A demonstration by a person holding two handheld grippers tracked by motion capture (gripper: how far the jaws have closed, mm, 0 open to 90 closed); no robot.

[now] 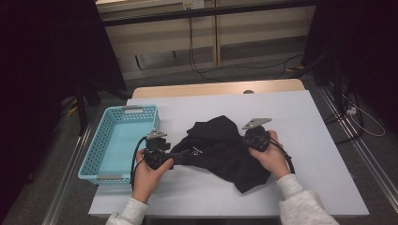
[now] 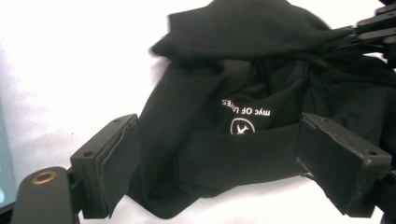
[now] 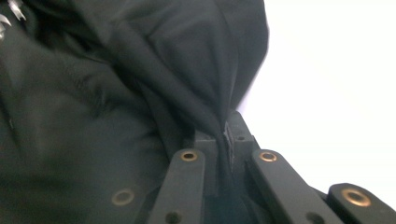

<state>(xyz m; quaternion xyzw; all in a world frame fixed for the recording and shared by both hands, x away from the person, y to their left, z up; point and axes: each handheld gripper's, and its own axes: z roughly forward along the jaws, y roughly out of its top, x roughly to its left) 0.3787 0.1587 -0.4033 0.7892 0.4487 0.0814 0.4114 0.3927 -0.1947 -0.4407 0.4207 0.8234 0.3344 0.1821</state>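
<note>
Now | right gripper [image 3: 224, 140] pinching black garment [image 1: 220, 145] | left gripper [image 2: 219, 163] wide

A light blue plastic basket [image 1: 100, 152] with a grid of small holes in its walls stands on the left part of the white tabletop [image 1: 305, 154], with nothing inside it. Behind the tabletop a wooden edge [image 1: 216, 88] is visible. Further back, black cables [image 1: 197, 65] lie on the grey floor [image 1: 234, 70].
</note>
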